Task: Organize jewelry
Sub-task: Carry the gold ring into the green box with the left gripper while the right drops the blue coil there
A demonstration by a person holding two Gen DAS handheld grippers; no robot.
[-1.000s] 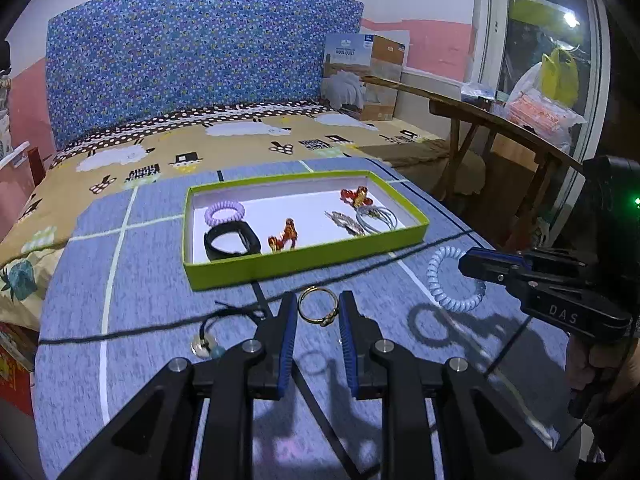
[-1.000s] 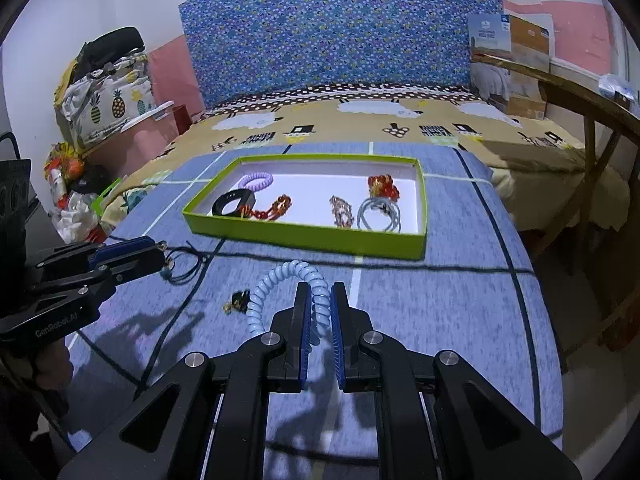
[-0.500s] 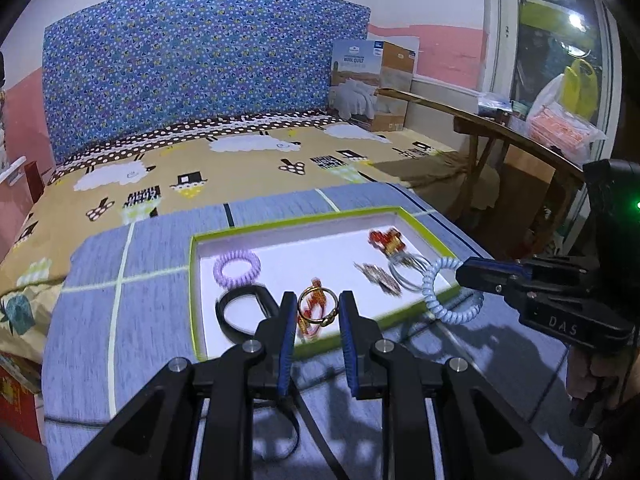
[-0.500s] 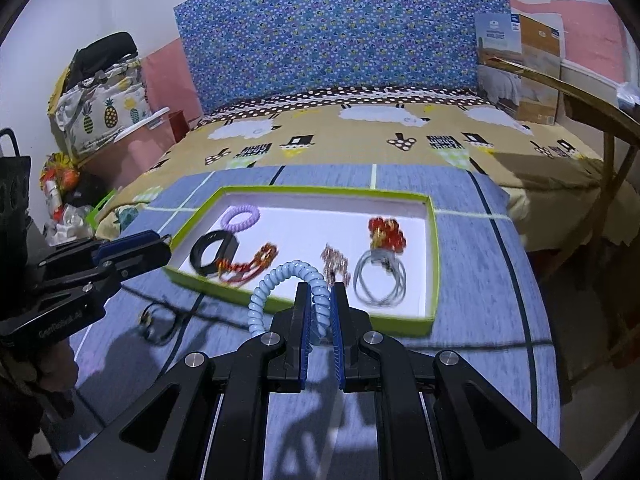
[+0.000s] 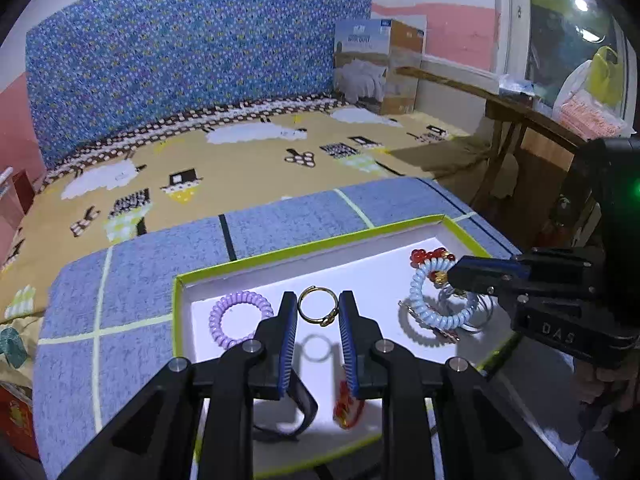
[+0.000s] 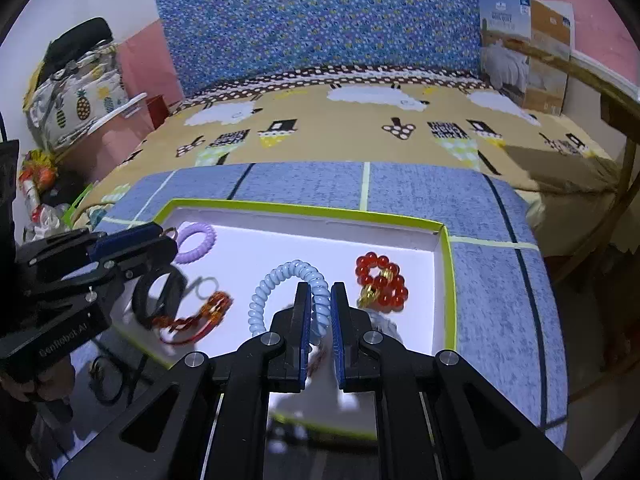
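Your left gripper (image 5: 319, 310) hung over the tray with its jaws narrowed onto a thin gold metal ring (image 5: 317, 311), which stood pinched between the blue pads above the white floor. Your right gripper (image 6: 320, 300) had its jaws drawn close on the pale blue coiled plastic bracelet (image 6: 280, 286), whose loop arched up and to the left of the fingertips, also over the tray.

Under them sat the shallow white tray with the lime-green rim (image 6: 304, 210). In it lay a black band (image 6: 160, 292) near the left end, an amber-and-red chain (image 6: 196, 318) just beside it, and a red bead bracelet with gold links (image 6: 382, 282) toward the right wall. A lilac coiled hair tie (image 5: 240, 318) rested in the far left corner.

The tray sat on a blue checked cloth (image 6: 496, 272). Beyond lay a yellow bed sheet with sheep print (image 6: 360, 120) and a blue floral headboard (image 6: 320, 20).
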